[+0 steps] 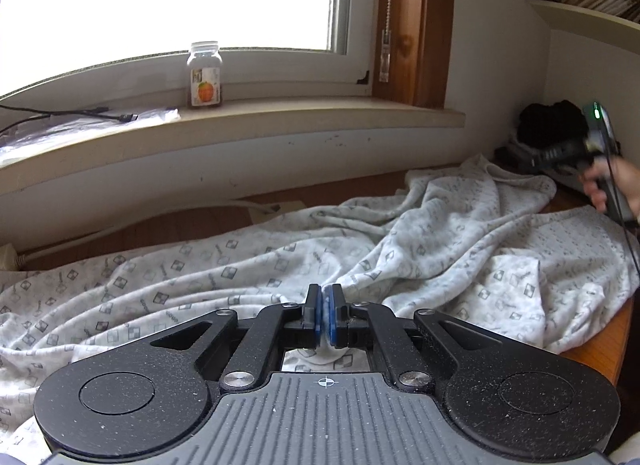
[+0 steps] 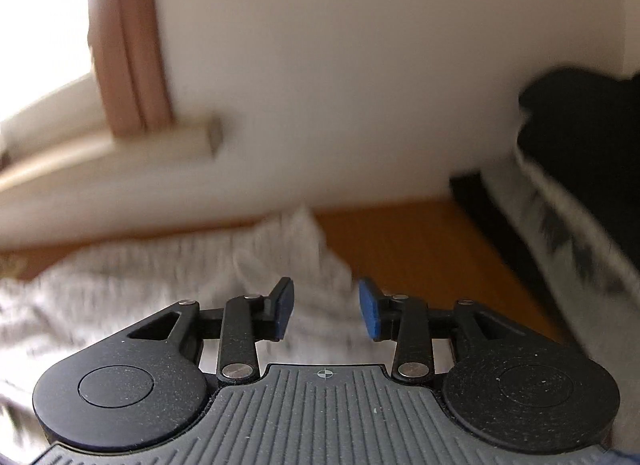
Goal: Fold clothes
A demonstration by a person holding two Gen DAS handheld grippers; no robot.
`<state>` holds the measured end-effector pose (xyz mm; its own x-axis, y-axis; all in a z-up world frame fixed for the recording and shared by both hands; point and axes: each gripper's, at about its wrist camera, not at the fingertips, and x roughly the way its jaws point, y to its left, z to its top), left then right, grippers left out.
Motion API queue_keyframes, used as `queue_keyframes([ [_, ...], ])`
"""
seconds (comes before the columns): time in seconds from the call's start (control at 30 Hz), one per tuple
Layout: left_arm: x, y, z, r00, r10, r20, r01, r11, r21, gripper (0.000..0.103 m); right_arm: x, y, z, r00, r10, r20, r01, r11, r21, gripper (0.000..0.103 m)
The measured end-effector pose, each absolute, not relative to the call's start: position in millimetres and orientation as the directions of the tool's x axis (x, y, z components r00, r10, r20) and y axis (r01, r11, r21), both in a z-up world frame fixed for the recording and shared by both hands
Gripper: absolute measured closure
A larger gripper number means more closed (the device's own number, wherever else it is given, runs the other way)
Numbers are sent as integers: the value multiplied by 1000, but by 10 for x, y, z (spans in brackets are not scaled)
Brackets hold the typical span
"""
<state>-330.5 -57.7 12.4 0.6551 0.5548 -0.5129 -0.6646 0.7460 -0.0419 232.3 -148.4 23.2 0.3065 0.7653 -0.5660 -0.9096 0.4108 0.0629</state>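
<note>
The left gripper (image 1: 326, 315) is clenched, its blue pads pressed together on a pinch of the white patterned garment (image 1: 280, 265); cloth shows beneath the linkage, so the grip appears to take a near edge of the fabric, presumably to anchor or lift that edge for a fold. The right gripper (image 2: 326, 311) stands released, its blue pads well apart with nothing between them, hovering just above the garment's far end; the right wrist view is blurred, which suggests motion, though its direction cannot be judged. The garment is soft knit cloth, pale with a repeated small grey square-and-text print, and it lies spread but heavily rumpled across the orange-brown wooden tabletop (image 2: 420, 241), with ridges running diagonally away from the left gripper and one flap turned back to show a plainer underside. No clean fold line is visible; whether this is cloth being laid out or a fold partly made cannot be settled. Beyond the garment, at its far right, a person's hand (image 1: 608, 181) holds the right gripper's handle, beside a dark bundle of clothing (image 1: 552, 125) resting on a grey-white item against the wall. Farther behind the garment runs a smooth beige windowsill (image 1: 280, 121), carrying a clear plastic jar (image 1: 204, 74) with an orange-fruit label and a black cable (image 1: 80, 113).
</note>
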Motion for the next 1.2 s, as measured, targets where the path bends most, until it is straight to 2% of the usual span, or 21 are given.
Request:
queue_keyframes([
  [0.03, -3305, -573, 133, 652, 559, -512, -669, 742, -41, 93, 2305, -1492, 196, 304, 765, -567, -912, 405, 58, 63],
  [0.17, -3363, -532, 223, 643, 578, -502, -687, 726, -45, 89, 2232, -1526, 51, 294, 765, -573, -923, 382, 36, 58],
  [0.37, -3593, -416, 354, 603, 630, -489, -738, 673, -43, 64, 2125, -1561, -138, 283, 763, -581, -937, 349, 2, 49],
  [0.43, -3619, -321, 280, 563, 641, -522, -759, 651, -20, 55, 2120, -1551, -129, 280, 764, -582, -938, 345, 2, 47],
  [0.57, -3646, -163, 85, 498, 634, -591, -778, 628, 18, 55, 2124, -1556, -125, 269, 766, -585, -941, 339, 11, 42],
  [0.67, -3733, -135, -24, 498, 617, -609, -776, 630, 4, 55, 2105, -1569, -122, 269, 764, -586, -941, 338, 9, 40],
  [0.83, -3996, -112, -21, 550, 588, -593, -776, 622, -103, 54, 2101, -1585, -114, 261, 765, -588, -942, 335, 17, 38],
  [1.2, -4416, -174, 26, 592, 535, -603, -707, 704, -69, 54, 2045, -1706, -109, 261, 763, -591, -941, 338, 21, 36],
])
